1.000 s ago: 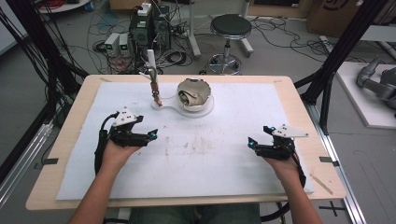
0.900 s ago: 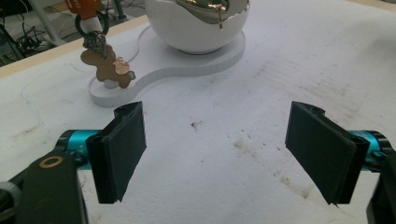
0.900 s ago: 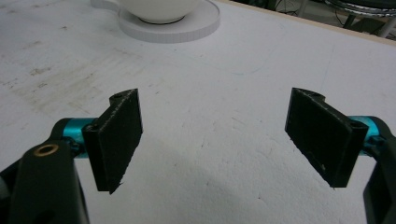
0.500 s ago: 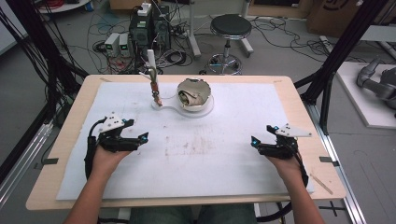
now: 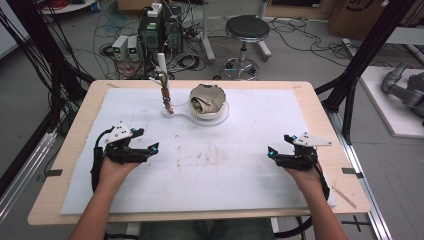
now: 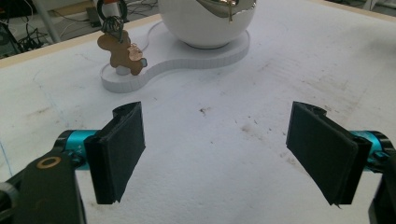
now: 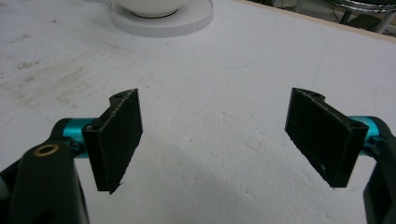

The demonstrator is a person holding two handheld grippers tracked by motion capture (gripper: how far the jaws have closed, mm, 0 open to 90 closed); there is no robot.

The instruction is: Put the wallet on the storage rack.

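**Both grippers parked wide open, bowl stand sitting at the back**

So from my seat at the feed: nearest to me are the person's forearms coming in from the bottom edge; the left gripper [image 5: 142, 146] sits low over the white sheet [image 5: 225, 165] on the left side, the right gripper [image 5: 280, 151] mirrors it on the right, well apart from each other; both have their jaws spread wide with nothing between them; the left gripper view shows just bare, slightly stained sheet in the gap, and the right gripper view has the same.

Going further out, the middle of the sheet has some brownish smudges; past that, toward the far edge of the wooden table [image 5: 320, 107], there's a flat white base [image 6: 187, 53] shaped like two joined discs; the white bowl [image 6: 205, 23] stands on the bigger disc with something shiny and crumpled inside it, can't tell what it is; on the smaller disc, just left of the bowl, a thin upright stand [image 5: 163, 80] has a little brown gingerbread-man charm [image 6: 122, 52] hanging from it.

The left gripper points roughly at that charm and bowl, though it's not near either; the right one aims at the bowl from further off.

Behind the table: a black stool [image 5: 247, 27] and a mess of cables on the floor.
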